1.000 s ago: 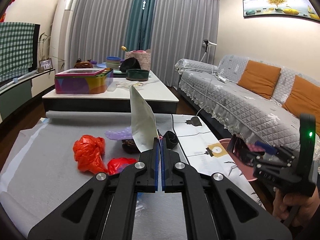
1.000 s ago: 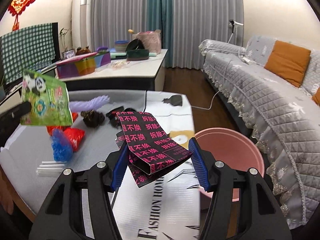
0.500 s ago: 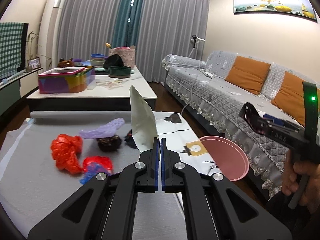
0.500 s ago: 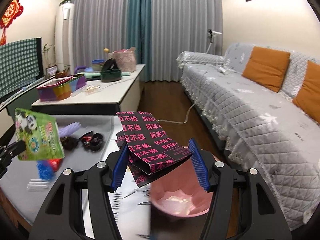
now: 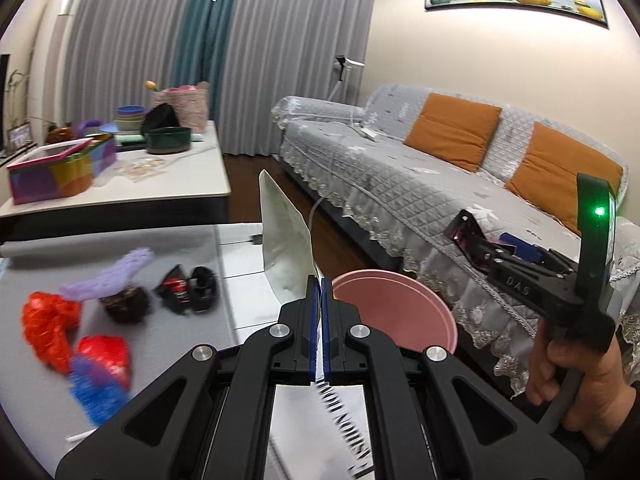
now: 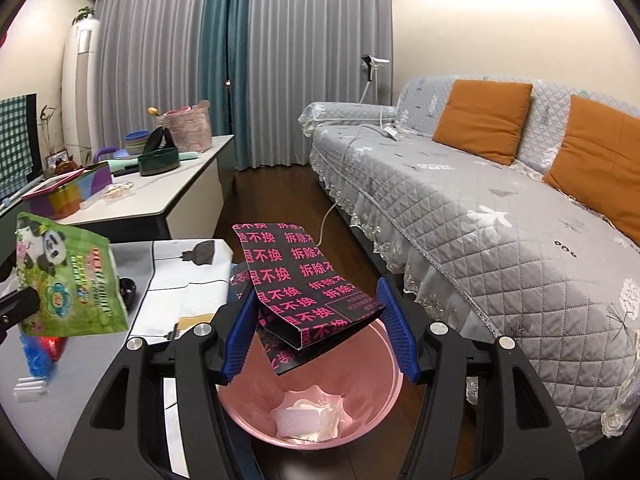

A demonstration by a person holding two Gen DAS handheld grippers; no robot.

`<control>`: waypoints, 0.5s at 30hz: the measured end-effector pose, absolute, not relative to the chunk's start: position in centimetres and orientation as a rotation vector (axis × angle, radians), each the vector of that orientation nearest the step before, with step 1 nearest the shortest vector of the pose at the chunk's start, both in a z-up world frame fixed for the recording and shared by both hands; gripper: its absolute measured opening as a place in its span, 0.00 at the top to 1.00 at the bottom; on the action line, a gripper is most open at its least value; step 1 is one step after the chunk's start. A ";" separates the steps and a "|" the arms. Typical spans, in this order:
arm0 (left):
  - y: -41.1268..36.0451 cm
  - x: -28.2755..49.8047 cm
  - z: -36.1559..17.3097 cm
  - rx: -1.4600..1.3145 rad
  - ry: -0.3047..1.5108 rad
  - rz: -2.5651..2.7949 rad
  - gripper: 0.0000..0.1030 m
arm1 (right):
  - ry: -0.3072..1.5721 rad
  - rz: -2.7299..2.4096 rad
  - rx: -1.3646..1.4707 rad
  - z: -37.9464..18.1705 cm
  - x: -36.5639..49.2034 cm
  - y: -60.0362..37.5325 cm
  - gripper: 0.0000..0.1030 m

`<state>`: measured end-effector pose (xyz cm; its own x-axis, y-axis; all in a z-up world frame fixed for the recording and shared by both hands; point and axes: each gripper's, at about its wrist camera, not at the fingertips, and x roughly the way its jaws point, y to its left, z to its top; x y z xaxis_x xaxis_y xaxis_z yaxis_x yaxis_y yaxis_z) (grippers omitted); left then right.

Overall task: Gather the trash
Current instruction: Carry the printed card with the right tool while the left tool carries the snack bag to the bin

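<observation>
Black box (image 6: 304, 292) with pink characters; pink bin (image 6: 372, 412) below it — green panda-print pouch (image 6: 68, 280) (silver back) left of it; orange sofa cushions (image 6: 484, 124).

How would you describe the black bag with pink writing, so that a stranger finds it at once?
Look beside the grey sofa for the pink bin on the floor. Directly above its opening, the right gripper holds the black bag between its blue pads. Only it carries rows of pink Chinese characters; the pouch at left is green.
</observation>
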<state>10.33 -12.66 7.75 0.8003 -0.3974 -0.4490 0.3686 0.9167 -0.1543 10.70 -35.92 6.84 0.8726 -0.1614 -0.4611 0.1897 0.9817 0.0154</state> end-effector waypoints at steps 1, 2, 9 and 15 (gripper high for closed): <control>-13.2 10.7 7.6 -0.057 0.498 -0.419 0.99 | 0.481 -0.189 0.068 6.6 10.9 -36.3 0.43; -13.9 11.1 7.5 -0.052 0.502 -0.430 0.99 | 0.484 -0.193 0.071 6.4 11.1 -36.5 0.43; -17.1 13.3 6.9 -0.038 0.516 -0.480 0.99 | 0.500 -0.230 0.100 5.4 12.4 -38.2 0.43; -19.4 15.1 6.5 -0.027 0.526 -0.521 0.99 | 0.524 -0.249 0.119 4.5 13.7 -39.4 0.43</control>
<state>15.09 -19.39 6.48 0.7379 -0.4819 -0.4726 0.4681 0.8698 -0.1559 13.68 -39.37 4.50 0.8367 -0.2046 -0.5081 0.2652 0.9630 0.0489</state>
